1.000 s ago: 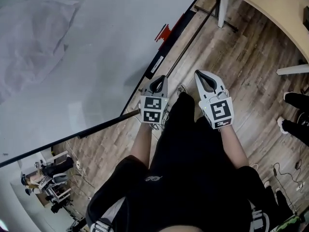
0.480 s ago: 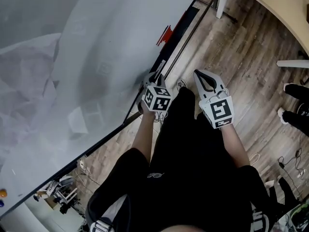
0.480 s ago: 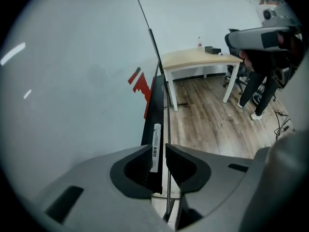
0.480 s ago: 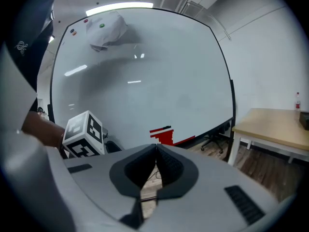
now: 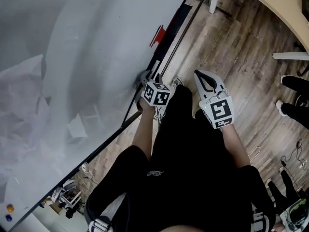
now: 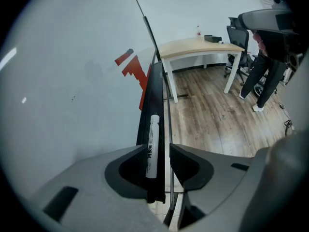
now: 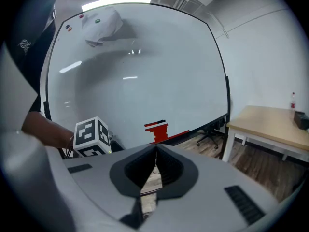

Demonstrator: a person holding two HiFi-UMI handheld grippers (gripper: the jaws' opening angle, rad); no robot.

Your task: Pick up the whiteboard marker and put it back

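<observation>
Whiteboard (image 5: 72,42) over wood floor (image 5: 231,47), marker (image 6: 153,144) lying in tray (image 6: 157,91) between just-opened jaws of left tool (image 6: 158,149), right tool (image 7: 155,149) closed, empty.

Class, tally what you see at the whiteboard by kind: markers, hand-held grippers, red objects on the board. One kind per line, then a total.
whiteboard marker, lying in the tray: 1
grippers: 2 (left gripper, jaws just opened with the marker between them; right gripper, shut)
red object: 1
Total: 4
</observation>
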